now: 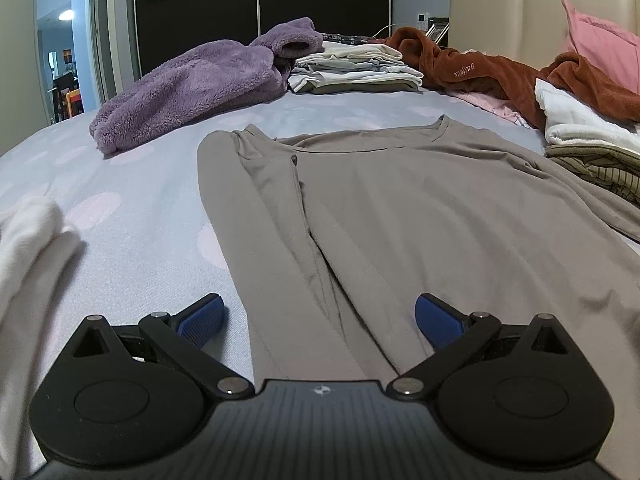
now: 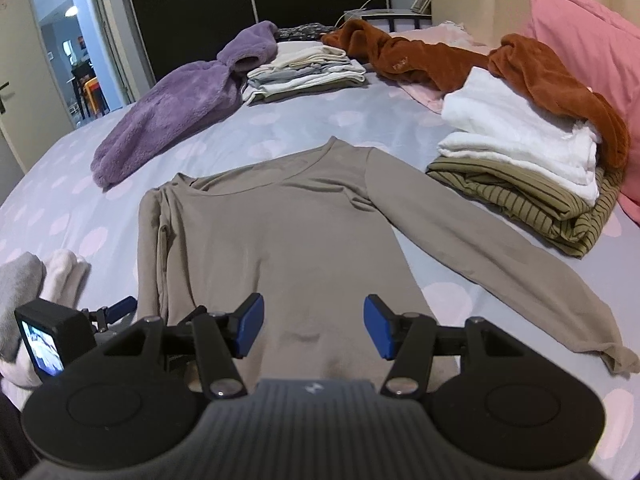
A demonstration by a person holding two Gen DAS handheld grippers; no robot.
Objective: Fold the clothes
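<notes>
A taupe long-sleeved top (image 2: 288, 232) lies flat on the bed, neckline away from me. Its left sleeve (image 1: 256, 216) is folded in along the body, and the right sleeve (image 2: 500, 264) stretches out toward the right. My left gripper (image 1: 318, 322) hovers over the hem on the left side, jaws wide open, nothing between the blue pads. My right gripper (image 2: 314, 328) hangs above the middle of the hem, open and holding nothing. The left gripper's camera body (image 2: 40, 340) shows at the lower left of the right wrist view.
A purple fleece garment (image 2: 172, 116) lies at the far left. Folded pale clothes (image 2: 304, 72) are stacked behind it. A rust robe (image 2: 540, 76), white towel (image 2: 516, 136) and striped olive garment (image 2: 540, 208) sit at right, by a pink pillow (image 2: 592, 40). Socks (image 2: 52, 276) lie near left.
</notes>
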